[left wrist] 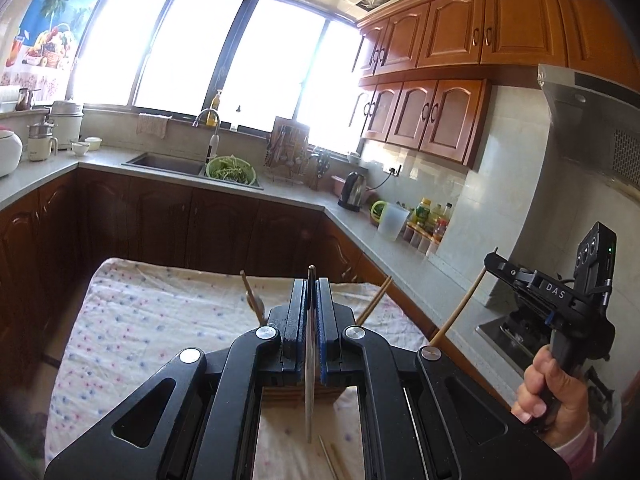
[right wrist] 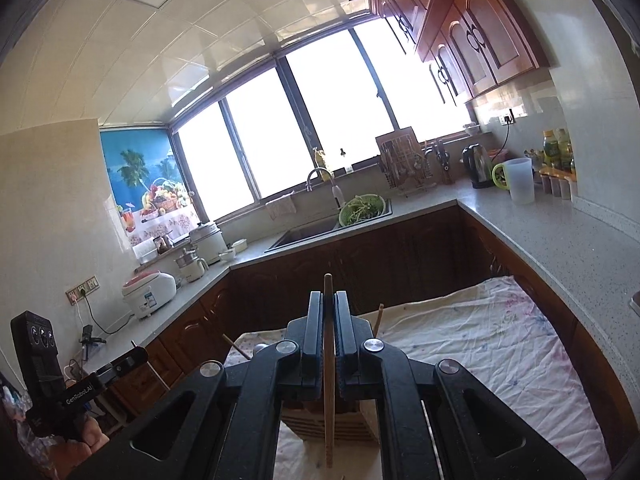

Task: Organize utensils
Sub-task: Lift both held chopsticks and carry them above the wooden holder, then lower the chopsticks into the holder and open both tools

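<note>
My left gripper (left wrist: 311, 286) is shut on a thin metal utensil (left wrist: 309, 380) held upright above the cloth-covered table (left wrist: 140, 320). My right gripper (right wrist: 329, 300) is shut on a wooden chopstick (right wrist: 329, 380), held upright over a wooden slatted utensil holder (right wrist: 332, 424). The holder also shows in the left wrist view (left wrist: 280, 394) under my left gripper. Other chopsticks (left wrist: 374, 300) and a wooden utensil (left wrist: 250, 292) stick up from it. The right gripper shows in the left wrist view (left wrist: 490, 260) with its chopstick (left wrist: 460, 304). Loose chopsticks (left wrist: 330, 458) lie on the cloth.
A grey counter (left wrist: 360, 224) wraps around the room, with a sink (left wrist: 168, 162), a green colander (left wrist: 231, 170), a kettle (left wrist: 354, 190), a plastic jug (left wrist: 392, 220) and bottles (left wrist: 432, 216). A stove hood (left wrist: 592, 120) hangs at the right. A rice cooker (right wrist: 150, 290) stands at the left.
</note>
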`<state>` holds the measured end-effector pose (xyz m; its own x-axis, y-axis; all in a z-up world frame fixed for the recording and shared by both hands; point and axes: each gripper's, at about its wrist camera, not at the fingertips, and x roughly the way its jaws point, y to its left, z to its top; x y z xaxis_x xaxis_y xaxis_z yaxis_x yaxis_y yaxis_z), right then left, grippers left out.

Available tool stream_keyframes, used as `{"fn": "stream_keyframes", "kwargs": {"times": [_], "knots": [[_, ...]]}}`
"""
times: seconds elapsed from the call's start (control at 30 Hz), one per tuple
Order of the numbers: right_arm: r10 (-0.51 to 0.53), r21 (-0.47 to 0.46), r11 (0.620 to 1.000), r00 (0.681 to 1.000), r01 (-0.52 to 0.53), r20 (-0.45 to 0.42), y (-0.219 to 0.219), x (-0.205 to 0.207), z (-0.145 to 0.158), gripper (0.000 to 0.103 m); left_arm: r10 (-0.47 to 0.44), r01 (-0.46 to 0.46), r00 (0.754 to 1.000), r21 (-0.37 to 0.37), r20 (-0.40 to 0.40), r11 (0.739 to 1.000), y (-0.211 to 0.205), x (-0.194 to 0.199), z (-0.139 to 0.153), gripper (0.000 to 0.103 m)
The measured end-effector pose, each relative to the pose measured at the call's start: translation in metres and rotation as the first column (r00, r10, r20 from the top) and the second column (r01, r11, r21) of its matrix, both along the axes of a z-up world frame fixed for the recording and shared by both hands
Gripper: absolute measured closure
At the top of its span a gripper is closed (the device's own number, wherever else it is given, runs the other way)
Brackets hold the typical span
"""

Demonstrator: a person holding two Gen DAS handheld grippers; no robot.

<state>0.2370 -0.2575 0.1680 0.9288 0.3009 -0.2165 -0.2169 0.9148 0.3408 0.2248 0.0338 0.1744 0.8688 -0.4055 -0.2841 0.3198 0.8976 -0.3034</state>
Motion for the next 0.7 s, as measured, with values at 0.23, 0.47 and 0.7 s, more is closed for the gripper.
{"fn": "stream_keyframes", "kwargs": {"times": [0.23,0.47,0.7], "knots": [[-0.030,0.002,1.000,0.999,0.030,0.031,0.000,0.044,0.012,0.098,0.080,-0.079,0.996,-0.039,0.035,0.996,0.005,0.051,0.015,0.100],[-0.056,-0.004,0.998,0.998,0.056,-0.017,0.000,0.078,-0.024,0.098,0.142,-0.142,0.990,-0.078,-0.009,0.987,0.009,0.088,-0.020,0.100],[-0.053,0.009,0.998,0.995,0.054,-0.087,0.005,0.094,-0.065,0.098,0.145,-0.149,0.987,-0.055,-0.075,0.987,-0.003,0.104,-0.066,0.100]]}}
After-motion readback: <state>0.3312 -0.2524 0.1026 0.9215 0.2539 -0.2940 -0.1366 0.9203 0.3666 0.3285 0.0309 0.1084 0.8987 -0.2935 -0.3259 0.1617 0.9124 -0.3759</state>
